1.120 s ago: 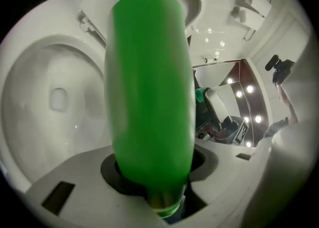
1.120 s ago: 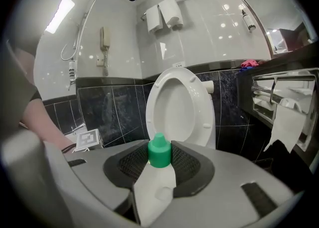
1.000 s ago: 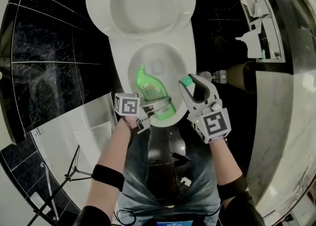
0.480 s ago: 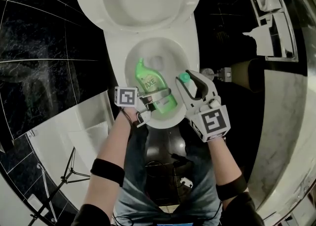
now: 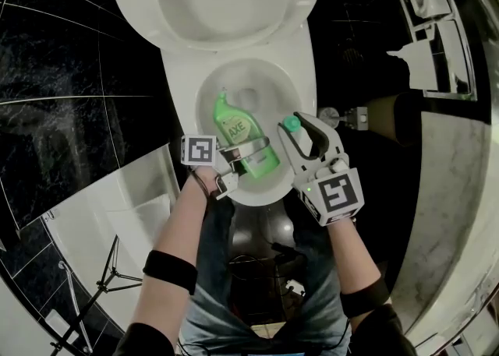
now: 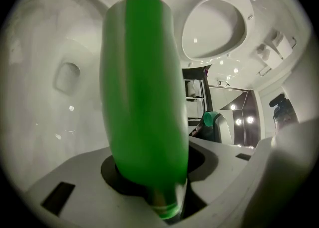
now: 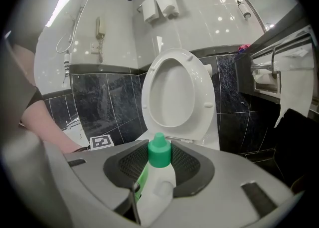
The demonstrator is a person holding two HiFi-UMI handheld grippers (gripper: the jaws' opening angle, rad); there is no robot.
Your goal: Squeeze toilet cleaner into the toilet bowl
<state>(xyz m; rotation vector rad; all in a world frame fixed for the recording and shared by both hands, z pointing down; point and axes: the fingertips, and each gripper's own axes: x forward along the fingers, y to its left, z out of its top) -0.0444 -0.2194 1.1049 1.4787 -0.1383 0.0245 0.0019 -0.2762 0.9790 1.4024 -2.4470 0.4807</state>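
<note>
Green toilet cleaner bottle directly above the toilet bowl, lying tilted: neck toward the bowl's outlet, base toward the bowl's near rim. Clamped across the lower body by the left tool, jaws roughly half apart and pressed against the bottle's sides. In the left gripper view, bottle body filling the middle, white bowl wall behind it.

Just right of the bottle, over the bowl's right rim: right tool, jaws likewise part-open and closed on a green cap with a white piece under it, cap tip pointing away from the bowl's near rim. Cap and bottle near each other, not touching.

Beyond the bowl, seat raised upright. Well right of the bowl, toilet paper hanging on the wall. On the bowl's near side, left forearm and right forearm behind the tools.
</note>
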